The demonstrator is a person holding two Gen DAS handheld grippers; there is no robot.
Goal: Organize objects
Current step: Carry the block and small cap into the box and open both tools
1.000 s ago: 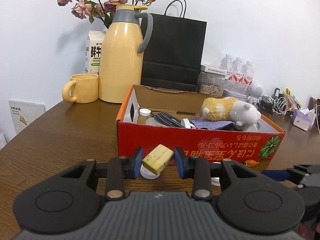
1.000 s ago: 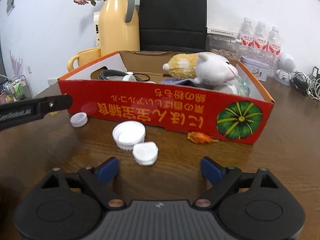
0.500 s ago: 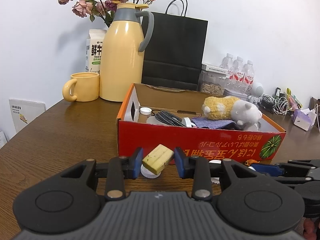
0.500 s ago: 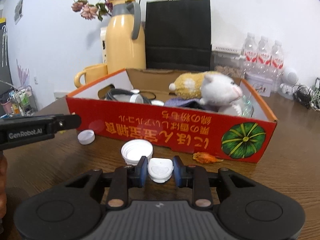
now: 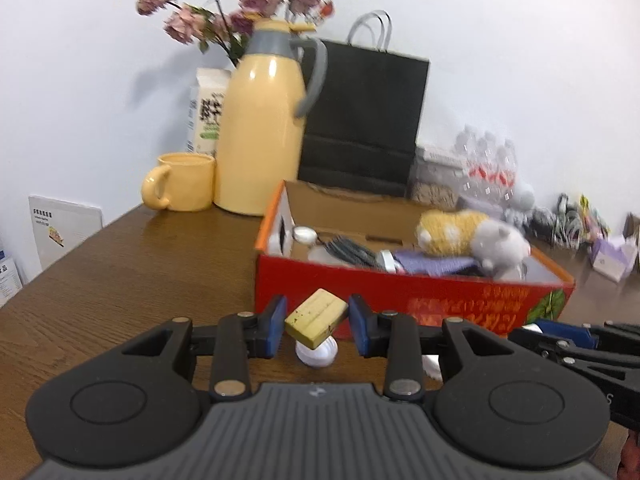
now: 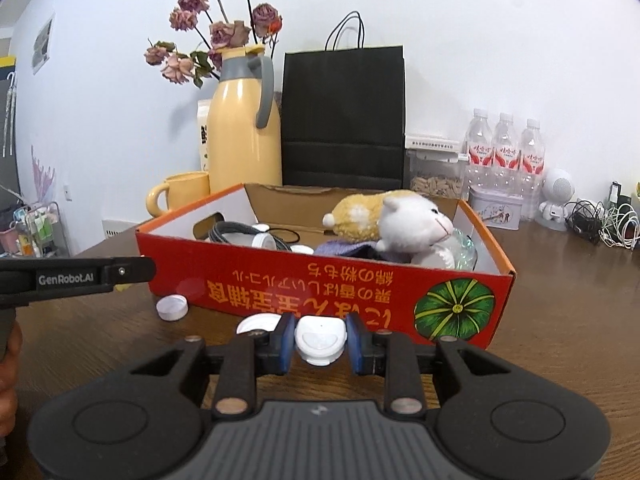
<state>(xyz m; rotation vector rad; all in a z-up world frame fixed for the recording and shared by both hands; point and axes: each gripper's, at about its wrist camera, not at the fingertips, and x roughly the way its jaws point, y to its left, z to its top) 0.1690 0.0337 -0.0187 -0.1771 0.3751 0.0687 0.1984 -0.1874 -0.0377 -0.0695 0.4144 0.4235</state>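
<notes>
The right gripper (image 6: 320, 340) had just closed its jaws on a white cap (image 6: 320, 339), held above the bench (image 6: 560, 320) before the red cardboard box (image 6: 320, 284). The left gripper (image 5: 317, 320) gripped a tilted yellow block (image 5: 316, 319) near the box's corner.

Plain white wall (image 6: 480, 40) behind a dark wooden table (image 6: 560, 320), a small wire rack (image 6: 36, 228) at far left

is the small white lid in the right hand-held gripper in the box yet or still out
Out. The small white lid sits clamped in the right hand-held gripper, in front of the red box, over the table.
</notes>
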